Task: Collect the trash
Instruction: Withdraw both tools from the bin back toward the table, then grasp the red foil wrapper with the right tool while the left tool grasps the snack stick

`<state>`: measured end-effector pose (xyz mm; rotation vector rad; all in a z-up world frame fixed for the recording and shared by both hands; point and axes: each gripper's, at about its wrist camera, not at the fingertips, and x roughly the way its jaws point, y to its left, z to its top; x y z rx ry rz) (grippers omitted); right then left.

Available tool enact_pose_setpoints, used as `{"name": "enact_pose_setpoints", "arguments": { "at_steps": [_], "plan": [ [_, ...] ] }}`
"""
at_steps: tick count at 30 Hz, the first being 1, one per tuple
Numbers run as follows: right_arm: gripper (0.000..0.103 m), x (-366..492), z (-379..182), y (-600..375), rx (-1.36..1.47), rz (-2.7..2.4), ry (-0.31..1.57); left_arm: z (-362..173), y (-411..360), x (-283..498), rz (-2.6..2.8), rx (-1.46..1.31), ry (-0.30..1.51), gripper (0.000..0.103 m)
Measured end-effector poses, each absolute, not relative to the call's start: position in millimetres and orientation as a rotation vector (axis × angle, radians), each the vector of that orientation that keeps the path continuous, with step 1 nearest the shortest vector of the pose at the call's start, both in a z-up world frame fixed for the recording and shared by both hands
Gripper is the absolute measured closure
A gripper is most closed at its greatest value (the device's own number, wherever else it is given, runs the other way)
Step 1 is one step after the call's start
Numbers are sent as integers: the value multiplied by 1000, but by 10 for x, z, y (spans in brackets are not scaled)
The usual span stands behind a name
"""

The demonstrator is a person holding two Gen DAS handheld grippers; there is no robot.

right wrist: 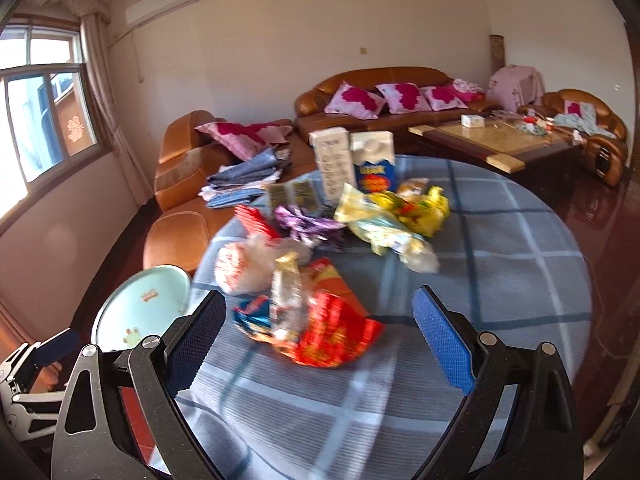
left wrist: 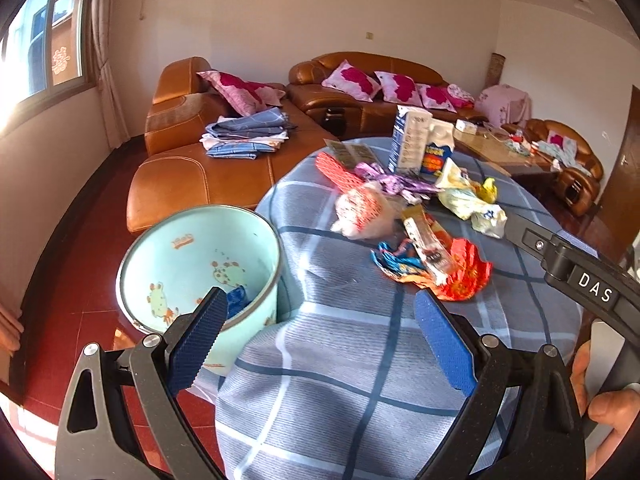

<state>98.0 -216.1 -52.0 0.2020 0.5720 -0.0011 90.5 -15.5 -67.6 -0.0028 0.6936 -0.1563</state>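
A round table with a blue checked cloth (left wrist: 360, 360) (right wrist: 500, 280) holds a heap of trash: a red-orange wrapper (left wrist: 466, 276) (right wrist: 336, 332), a blue wrapper (left wrist: 394, 260), a white bag with red print (left wrist: 360, 212) (right wrist: 240, 268), purple wrappers (left wrist: 388, 180), a yellow bag (right wrist: 392, 212) and two cartons (left wrist: 420, 144) (right wrist: 356, 164). A pale blue bin (left wrist: 200, 268) (right wrist: 144, 308) stands left of the table with a blue scrap inside. My left gripper (left wrist: 320, 332) is open and empty over the table's near edge. My right gripper (right wrist: 320, 332) is open and empty just before the red wrapper.
Brown leather sofas (left wrist: 224, 152) (right wrist: 384, 92) with pink cushions and folded cloths stand behind. A low coffee table (right wrist: 492, 136) with clutter is at the right. The floor is red tile (left wrist: 72, 320). The right gripper's arm (left wrist: 576, 276) crosses the left wrist view.
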Motion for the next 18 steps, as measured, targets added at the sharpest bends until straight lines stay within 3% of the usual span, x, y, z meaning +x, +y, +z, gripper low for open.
{"name": "enact_pose_setpoints", "arguments": {
  "at_steps": [10, 14, 18],
  "plan": [
    [11, 939, -832, -2575, 240, -64, 639, -888, -320, 979, -178, 24, 734, 11],
    [23, 1058, -921, -2484, 214, -32, 671, -966, -332, 1033, -179, 32, 748, 14],
    [23, 1224, -1038, -2425, 226, -4, 719, -1012, -330, 1102, -181, 37, 754, 15]
  ]
}}
